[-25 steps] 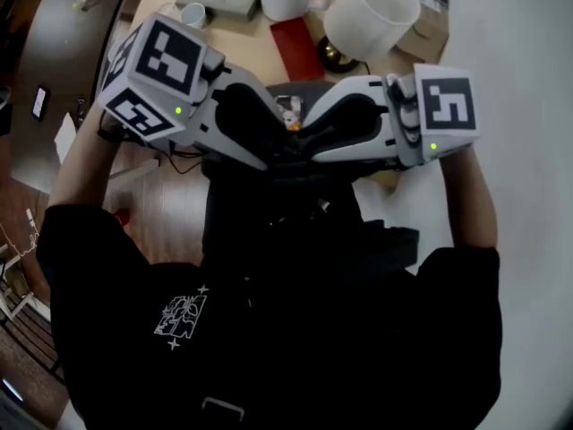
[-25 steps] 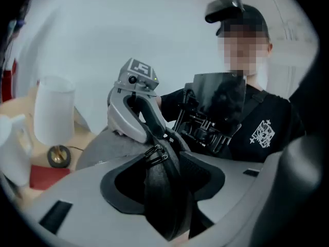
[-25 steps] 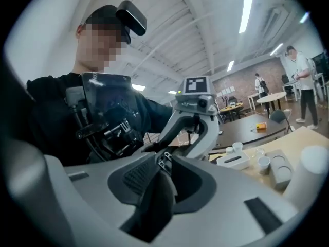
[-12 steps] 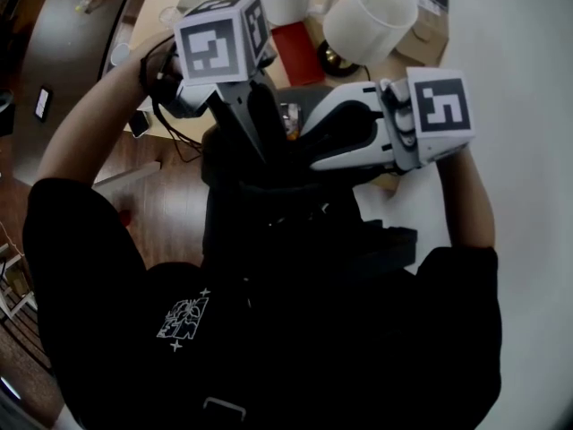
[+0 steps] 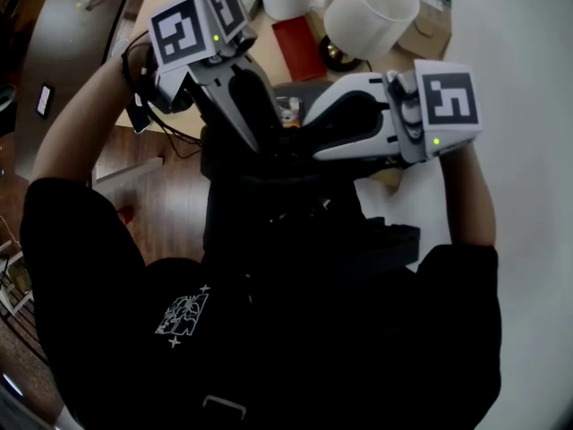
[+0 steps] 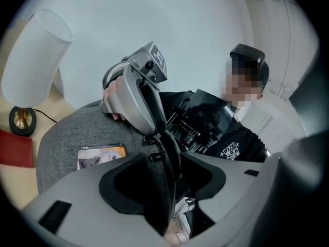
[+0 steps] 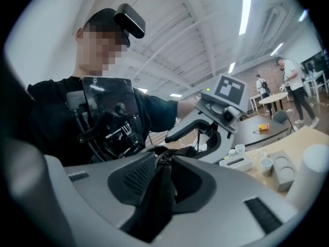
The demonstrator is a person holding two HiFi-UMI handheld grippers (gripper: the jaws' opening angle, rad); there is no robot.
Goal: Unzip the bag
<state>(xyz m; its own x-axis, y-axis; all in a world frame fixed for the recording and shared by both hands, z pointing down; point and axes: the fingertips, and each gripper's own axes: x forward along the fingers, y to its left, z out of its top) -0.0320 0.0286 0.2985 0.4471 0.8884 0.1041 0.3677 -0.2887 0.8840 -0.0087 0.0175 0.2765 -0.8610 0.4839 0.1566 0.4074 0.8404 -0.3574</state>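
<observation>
The right claw (image 7: 163, 169) pinches the bag (image 6: 77, 133) rim; the left claw (image 6: 174, 161) stands spread astride it; zip (image 6: 150, 139) seems partly undone.

A white lamp (image 5: 369, 14) stands beside a red booklet (image 5: 300, 48) — both on the tan table (image 5: 269, 34).

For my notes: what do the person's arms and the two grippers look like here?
The left gripper and right gripper are pale grey moulded shells with black jaw linings. Each carries a white cube printed with black square markers, and a small green light. Black cable trails from the left gripper. The person wears a black T-shirt with short sleeves.
</observation>
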